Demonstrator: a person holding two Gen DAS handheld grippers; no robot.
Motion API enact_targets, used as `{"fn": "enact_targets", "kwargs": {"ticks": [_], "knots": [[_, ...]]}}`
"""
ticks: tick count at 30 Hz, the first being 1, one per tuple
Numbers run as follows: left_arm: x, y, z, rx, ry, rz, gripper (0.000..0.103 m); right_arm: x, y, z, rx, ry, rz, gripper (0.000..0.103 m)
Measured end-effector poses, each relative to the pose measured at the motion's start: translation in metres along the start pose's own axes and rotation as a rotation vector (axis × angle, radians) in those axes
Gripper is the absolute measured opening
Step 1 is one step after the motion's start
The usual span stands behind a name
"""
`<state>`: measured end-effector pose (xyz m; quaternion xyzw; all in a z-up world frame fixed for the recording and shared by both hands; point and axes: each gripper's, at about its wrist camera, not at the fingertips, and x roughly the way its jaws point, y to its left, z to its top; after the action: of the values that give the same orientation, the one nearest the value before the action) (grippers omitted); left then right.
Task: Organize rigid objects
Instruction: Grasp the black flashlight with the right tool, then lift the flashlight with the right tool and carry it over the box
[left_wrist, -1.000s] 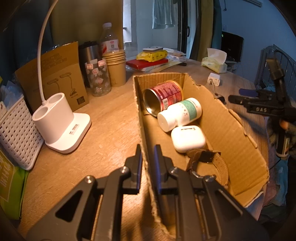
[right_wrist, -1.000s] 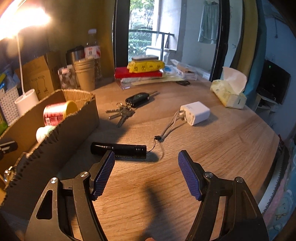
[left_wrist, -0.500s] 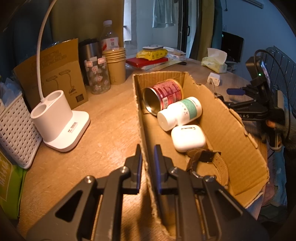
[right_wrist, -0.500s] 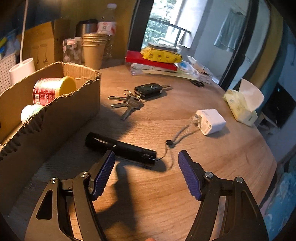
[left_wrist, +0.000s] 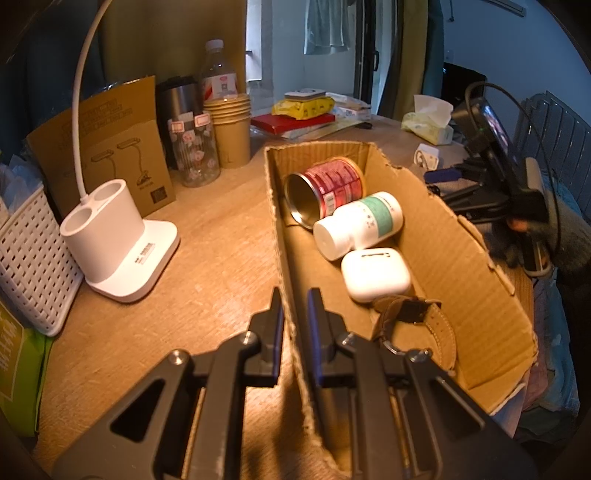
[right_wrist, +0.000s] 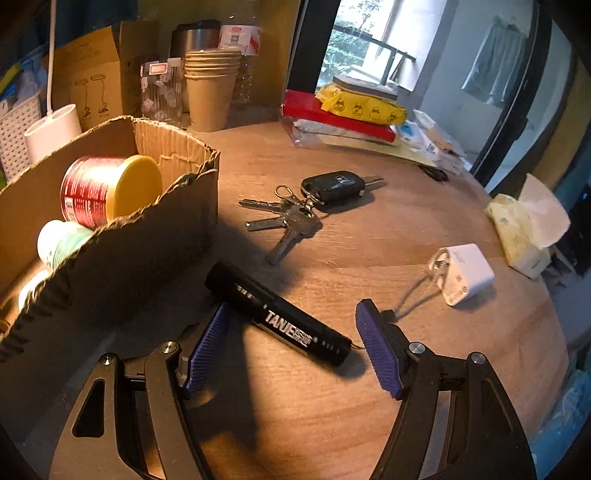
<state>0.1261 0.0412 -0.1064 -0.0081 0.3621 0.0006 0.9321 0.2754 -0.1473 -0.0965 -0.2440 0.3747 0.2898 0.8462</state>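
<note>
Flashlight (right_wrist: 279, 314) between the wide-apart pads of the right tool (right_wrist: 291, 345), not gripped.
Left tool (left_wrist: 295, 325) is clamped on the near wall of the cardboard box (left_wrist: 476, 291). Box holds 1 red can (left_wrist: 325, 190), 1 white bottle (left_wrist: 358, 225), 1 earbud case (left_wrist: 375, 273) and 1 watch (left_wrist: 417, 323). Keys (right_wrist: 295, 214) lie on the counter (right_wrist: 369, 236) beyond the flashlight.

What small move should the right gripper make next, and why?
Probably close the jaws on the black flashlight. The right gripper is open with the flashlight between its jaws, untouched, beside the cardboard box that the left gripper holds by its wall.
</note>
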Motion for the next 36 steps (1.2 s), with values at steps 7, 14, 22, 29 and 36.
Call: {"fn": "enact_targets", "kwargs": {"ticks": [7,14,22,29,36], "knots": [[0.000,0.000,0.000,0.000,0.000,0.000,0.014,-0.001,0.005,0.001,0.021,0.004,0.041,0.045],[0.000,0.000,-0.001,0.002,0.002,0.001,0.014,-0.003,0.008,-0.001,0.028,-0.001,0.023,0.021],[0.001,0.000,-0.001,0.001,0.003,0.001,0.014,-0.025,0.004,-0.011,0.073,-0.053,0.002,0.021],[0.001,0.000,-0.001,0.002,0.003,0.002,0.014,-0.058,0.006,-0.016,0.116,-0.118,0.023,0.021],[0.001,0.000,-0.001,0.002,0.003,0.001,0.014,-0.082,0.015,-0.012,0.103,-0.160,0.015,0.021]]}}
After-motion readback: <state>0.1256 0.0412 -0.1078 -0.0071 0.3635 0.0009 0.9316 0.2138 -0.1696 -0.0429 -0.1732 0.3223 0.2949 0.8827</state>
